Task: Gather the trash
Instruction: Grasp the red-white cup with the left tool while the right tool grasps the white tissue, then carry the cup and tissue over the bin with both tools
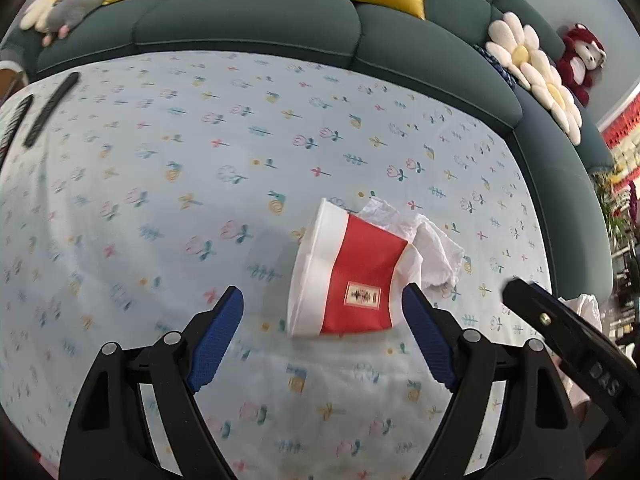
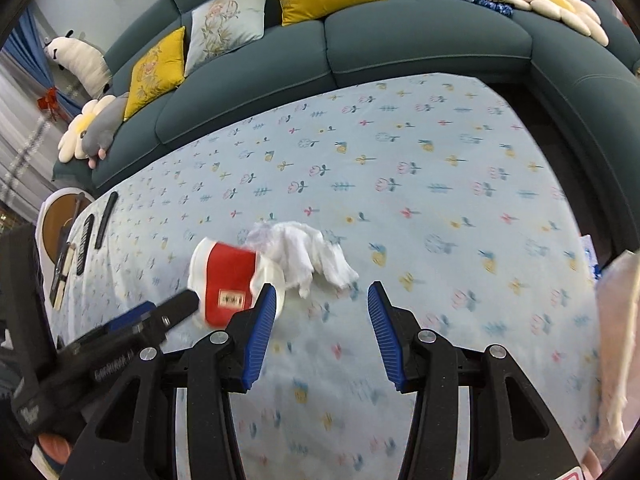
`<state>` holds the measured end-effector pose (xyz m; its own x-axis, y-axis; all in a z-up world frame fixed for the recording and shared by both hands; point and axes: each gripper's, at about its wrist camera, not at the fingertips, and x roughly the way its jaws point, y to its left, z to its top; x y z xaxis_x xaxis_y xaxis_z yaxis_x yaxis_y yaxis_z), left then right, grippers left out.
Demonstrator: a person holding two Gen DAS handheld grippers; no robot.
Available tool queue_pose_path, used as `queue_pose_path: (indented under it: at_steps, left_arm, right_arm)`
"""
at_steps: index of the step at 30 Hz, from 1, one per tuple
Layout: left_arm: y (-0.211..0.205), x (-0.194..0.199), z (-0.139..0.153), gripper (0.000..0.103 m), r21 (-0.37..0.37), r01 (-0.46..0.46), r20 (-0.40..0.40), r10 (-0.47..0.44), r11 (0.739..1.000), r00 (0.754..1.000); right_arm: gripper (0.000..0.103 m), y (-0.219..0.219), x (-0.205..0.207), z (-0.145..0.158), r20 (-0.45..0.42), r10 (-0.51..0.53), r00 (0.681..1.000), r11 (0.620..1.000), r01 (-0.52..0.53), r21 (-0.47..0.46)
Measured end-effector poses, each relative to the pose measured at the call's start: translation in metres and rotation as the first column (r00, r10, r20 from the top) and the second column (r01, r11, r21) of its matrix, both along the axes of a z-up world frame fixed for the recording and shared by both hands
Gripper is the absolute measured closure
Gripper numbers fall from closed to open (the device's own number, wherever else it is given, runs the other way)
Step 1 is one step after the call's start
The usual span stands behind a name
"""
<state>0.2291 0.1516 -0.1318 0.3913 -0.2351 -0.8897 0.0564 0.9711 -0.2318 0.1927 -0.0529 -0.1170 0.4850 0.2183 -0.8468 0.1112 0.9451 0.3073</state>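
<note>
Red paper cup (image 1: 352, 276) between open fingers (image 1: 218, 336)

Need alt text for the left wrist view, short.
The open left gripper hovers just short of a red-and-white paper cup lying on its side on a floral tablecloth, crumpled white tissue beside it. The right gripper enters at right; a teal sofa curves behind.

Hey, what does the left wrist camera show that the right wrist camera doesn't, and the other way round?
Only the left wrist view shows the red plush toy at the sofa's far right, fully in sight. Only the right wrist view shows the round wooden side table, the white plush toy on the sofa's end, and the blue curtain. Both show the red-and-white paper cup on its side against the crumpled white tissue, two black remotes, the floral tablecloth, the teal sofa, and both open tongs: left tongs, right tongs.
</note>
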Motion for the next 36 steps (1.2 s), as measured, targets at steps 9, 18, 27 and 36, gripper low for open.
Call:
queue_pose_path:
  at_steps: [9, 18, 27, 36]
  left_arm:
    - [-0.005, 0.02, -0.022, 0.051, -0.048, 0.029, -0.045, -0.032, 0.998, 0.998]
    - [-0.007, 0.015, -0.011, 0.086, -0.063, 0.05, -0.008, -0.05, 0.997, 0.999]
    - [-0.029, 0.0, 0.047, 0.1, -0.071, 0.071, 0.088, -0.065, 0.995, 0.994]
    - [-0.079, -0.032, 0.127, 0.1, -0.079, 0.14, 0.216, -0.12, 0.987, 0.969]
  right_arm:
    - [0.056, 0.014, 0.04, -0.043, -0.064, 0.013, 0.998, 1.0, -0.014, -0.003]
    - [0.097, 0.023, 0.044, -0.063, -0.095, 0.038, 0.995, 0.998, -0.034, 0.052]
    - [0.098, 0.01, 0.026, -0.003, 0.025, 0.043, 0.999, 0.999, -0.044, 0.02]
    - [0.098, -0.042, -0.01, 0.086, 0.181, -0.019, 0.983, 1.0, 0.018, 0.007]
